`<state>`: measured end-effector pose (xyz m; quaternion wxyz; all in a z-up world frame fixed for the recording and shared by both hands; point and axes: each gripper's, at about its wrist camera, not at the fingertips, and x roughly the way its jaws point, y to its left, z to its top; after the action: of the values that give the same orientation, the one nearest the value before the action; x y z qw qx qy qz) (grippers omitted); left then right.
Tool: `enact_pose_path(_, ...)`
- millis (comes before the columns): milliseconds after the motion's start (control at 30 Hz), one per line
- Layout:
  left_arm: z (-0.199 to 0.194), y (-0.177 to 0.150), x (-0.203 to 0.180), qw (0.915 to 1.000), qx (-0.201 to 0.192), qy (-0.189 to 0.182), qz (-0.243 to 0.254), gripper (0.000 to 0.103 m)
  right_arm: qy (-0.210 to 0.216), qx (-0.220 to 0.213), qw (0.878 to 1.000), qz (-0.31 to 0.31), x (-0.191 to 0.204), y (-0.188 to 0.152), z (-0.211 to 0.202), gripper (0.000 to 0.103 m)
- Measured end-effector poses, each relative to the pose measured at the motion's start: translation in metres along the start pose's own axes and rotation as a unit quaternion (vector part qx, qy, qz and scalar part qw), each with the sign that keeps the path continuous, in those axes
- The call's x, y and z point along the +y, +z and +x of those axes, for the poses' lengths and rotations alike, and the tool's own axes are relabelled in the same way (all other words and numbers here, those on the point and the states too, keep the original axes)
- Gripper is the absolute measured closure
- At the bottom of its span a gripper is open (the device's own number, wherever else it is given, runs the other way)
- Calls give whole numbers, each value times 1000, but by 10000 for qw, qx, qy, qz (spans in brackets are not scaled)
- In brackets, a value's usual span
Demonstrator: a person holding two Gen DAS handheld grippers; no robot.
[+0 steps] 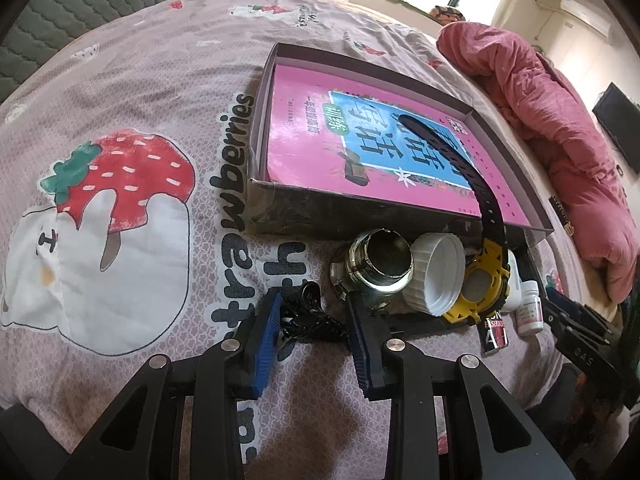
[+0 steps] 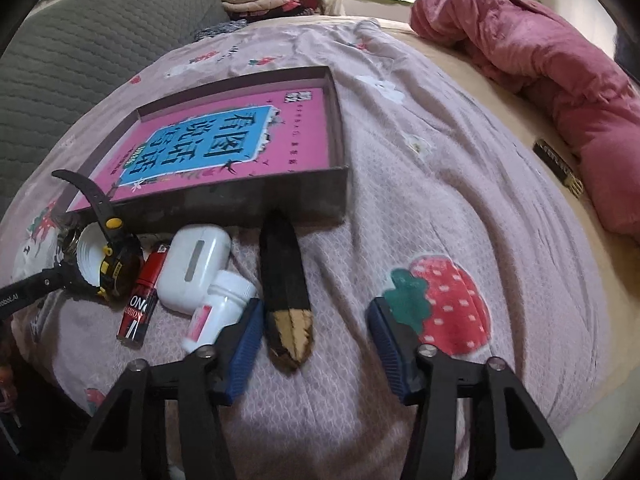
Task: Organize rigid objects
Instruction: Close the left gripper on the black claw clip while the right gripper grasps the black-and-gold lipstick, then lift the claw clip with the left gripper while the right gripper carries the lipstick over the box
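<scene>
A dark shallow box point(image 1: 340, 216) lies on the bed with a pink and blue book point(image 1: 320, 140) inside. In front of it sit a metal jar point(image 1: 380, 260), a white ribbed cap point(image 1: 436, 276) and a yellow watch point(image 1: 484, 284) whose black strap rests over the box wall. My left gripper point(image 1: 313, 301) is shut on a black coiled cord point(image 1: 308, 320) on the sheet. My right gripper point(image 2: 315, 303) is open: a black and tan feather-shaped piece point(image 2: 286, 280) lies against its left pad, with a wide gap to the right pad. A white pill bottle point(image 2: 224, 308) lies just left of that finger.
A white case point(image 2: 196, 264) and a red and black tube point(image 2: 140, 304) lie between the bottle and the watch. A rumpled pink quilt point(image 2: 540, 60) fills the bed's right side. A grey quilted cushion point(image 2: 80, 48) is at the left. The strawberry-print sheet point(image 2: 440, 208) right of the box is bare.
</scene>
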<state>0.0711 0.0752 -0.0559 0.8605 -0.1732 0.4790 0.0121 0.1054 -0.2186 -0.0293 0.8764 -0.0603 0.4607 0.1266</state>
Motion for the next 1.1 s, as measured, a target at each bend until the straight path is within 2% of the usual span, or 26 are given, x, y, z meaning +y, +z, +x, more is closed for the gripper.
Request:
enact_pose_path(100, 0, 0, -2, 10000, -10, 48, 54, 71, 44, -25, 9999, -149, 5, 2, 6, 70)
enact_pose_path(200, 1, 1, -3, 9999, -25, 76, 71, 72, 71, -67, 9996, -282, 8, 4, 12, 76)
enact_pose_path(367, 0, 2, -1, 10000, -34, 33, 34, 74, 203, -145, 9994, -241, 7, 5, 12, 77)
enact_pose_path(433, -1, 2, 0, 10000, -69, -4, 9, 77, 259, -178, 9994, -156, 4, 5, 10, 79)
enact_pose_path(700, -6, 3, 3, 9999, -109, -91, -47, 78, 307, -311, 9990, 114, -7, 5, 1, 79)
enact_pose_path(800, -9, 3, 4, 9998, -150, -95, -70, 81, 338, -375, 9987, 108, -8, 6, -3, 79)
enact_pose_path(967, -14, 2, 5, 9998, -197, -85, -60, 81, 368, -530, 9979, 7, -4, 5, -13, 79)
enact_pose_path(1100, -24, 1, 3, 9993, -377, -59, -12, 81, 371, -629, 9973, -9, -4, 5, -20, 79)
